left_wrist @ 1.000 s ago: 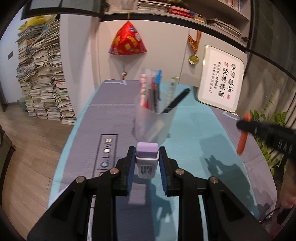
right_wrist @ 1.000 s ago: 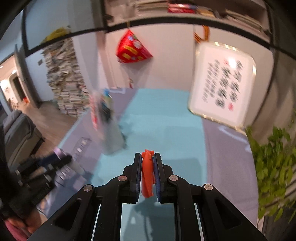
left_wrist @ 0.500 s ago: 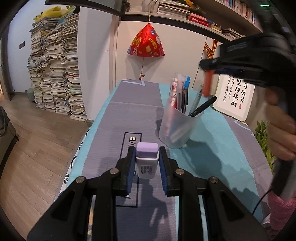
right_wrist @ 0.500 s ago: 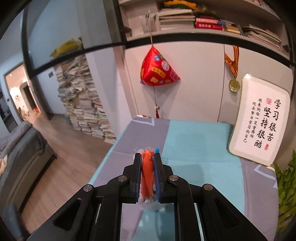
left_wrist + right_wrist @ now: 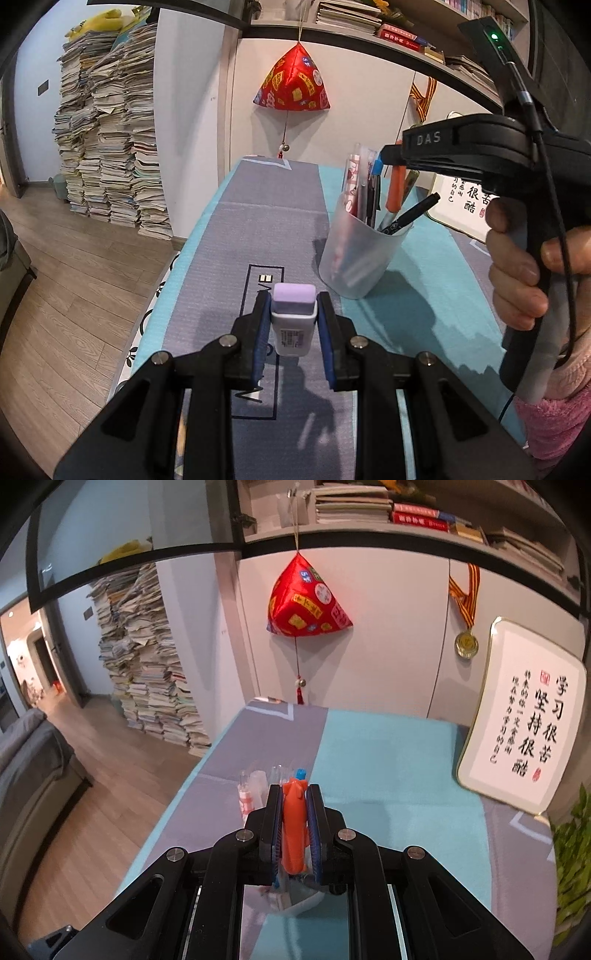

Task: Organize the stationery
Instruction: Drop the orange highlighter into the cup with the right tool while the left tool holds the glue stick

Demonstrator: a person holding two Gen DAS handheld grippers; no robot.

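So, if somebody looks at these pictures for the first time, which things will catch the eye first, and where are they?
Probably the orange pen, clamped in the right gripper and hanging upright over the translucent pen cup on the table's teal and grey cover. Next, the purple-topped eraser pinched in the left gripper, near the camera. Behind, a red pyramid ornament hangs on the wall.

Lilac eraser [image 5: 294, 295] (white sleeve), orange pen [image 5: 294, 823], teal-grey tablecloth [image 5: 273, 206]
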